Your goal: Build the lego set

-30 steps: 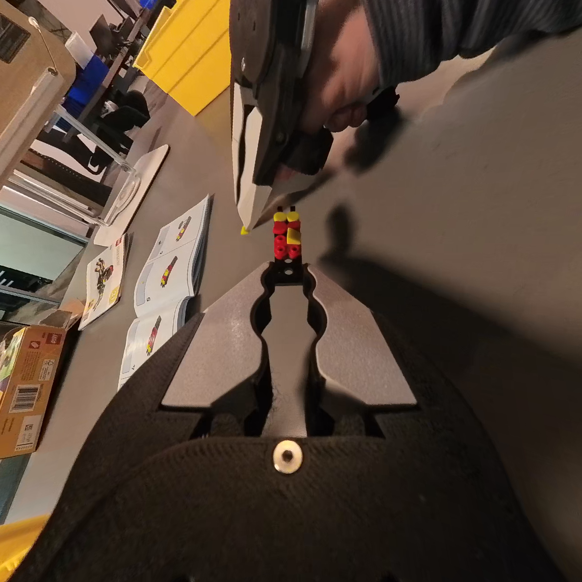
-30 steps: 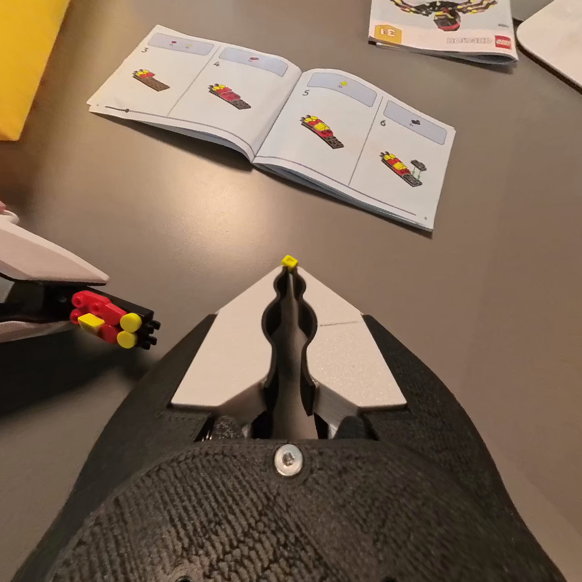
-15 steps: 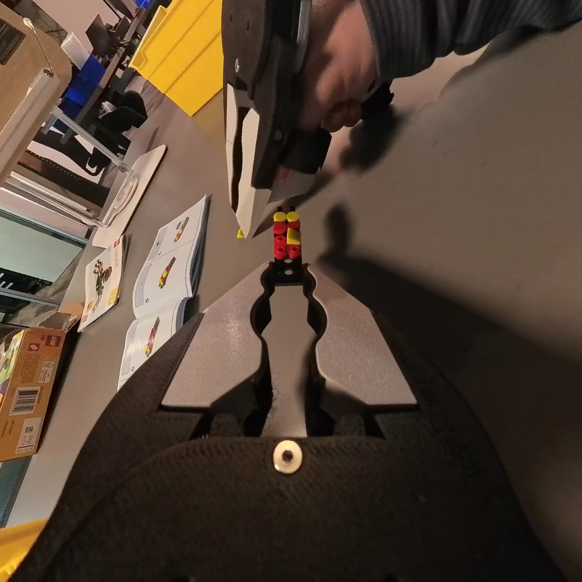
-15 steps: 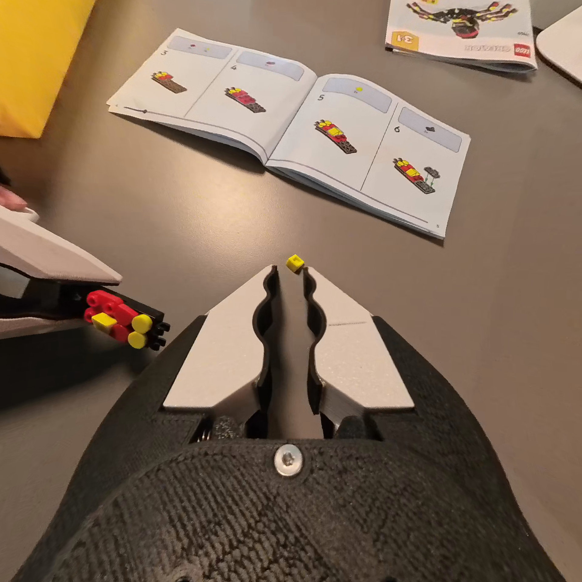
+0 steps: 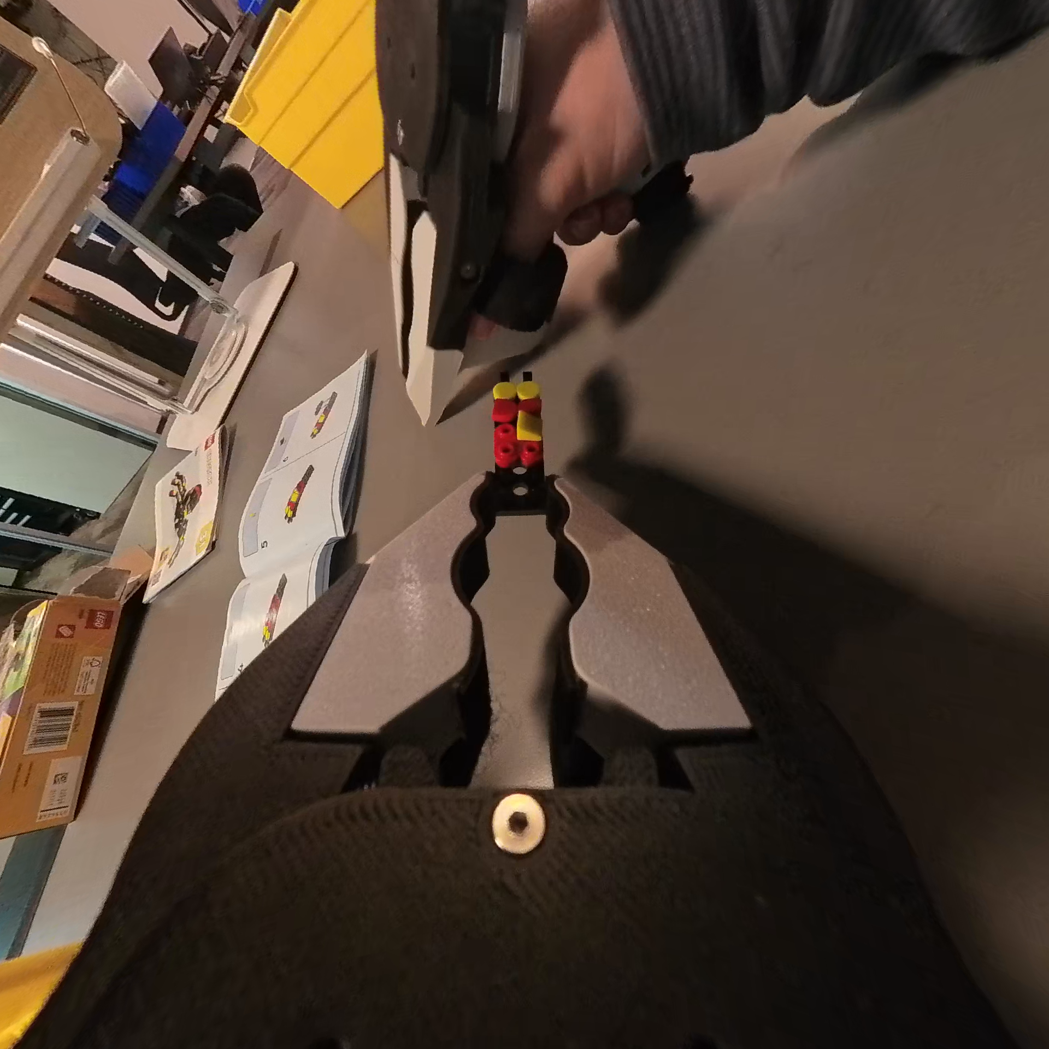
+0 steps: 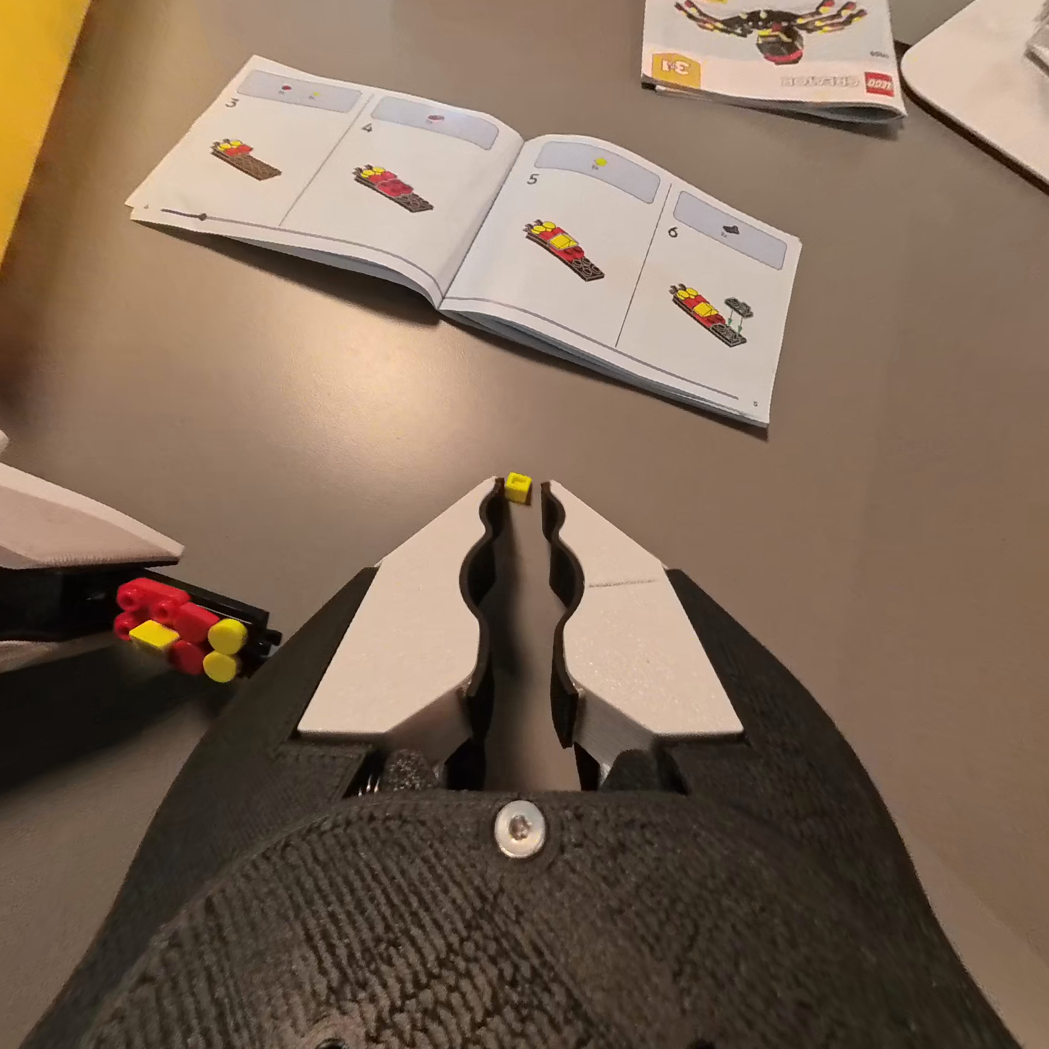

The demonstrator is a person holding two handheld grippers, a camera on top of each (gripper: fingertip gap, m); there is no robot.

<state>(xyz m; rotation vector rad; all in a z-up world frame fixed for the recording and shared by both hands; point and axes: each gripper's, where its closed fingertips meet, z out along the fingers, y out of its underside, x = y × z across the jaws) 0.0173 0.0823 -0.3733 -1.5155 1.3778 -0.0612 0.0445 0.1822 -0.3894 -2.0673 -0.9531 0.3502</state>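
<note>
My left gripper (image 5: 519, 489) is shut on the black base plate of a small lego assembly (image 5: 517, 431) with red and yellow pieces on top, held just above the grey table. The assembly (image 6: 181, 630) also shows at the left of the right wrist view, sticking out of the left gripper's fingers (image 6: 85, 545). My right gripper (image 6: 520, 483) is open, low over the table. A tiny yellow piece (image 6: 517, 489) lies between its tips, close to the left finger. In the left wrist view the right gripper's fingers (image 5: 431, 386) point down beside the assembly and hide the yellow piece.
An open instruction booklet (image 6: 454, 227) lies ahead of the right gripper, with a second closed booklet (image 6: 772, 62) and a white board (image 6: 987, 102) beyond. A yellow bin (image 6: 22, 113) stands at the far left. A cardboard lego box (image 5: 51, 709) lies at the table's edge. The gap from one gripper's tips to the other's is roughly 11 cm.
The right gripper was shut on the tiny yellow piece, then opened and let it go. The piece now lies loose between the tips. The left gripper has kept still with the assembly.
</note>
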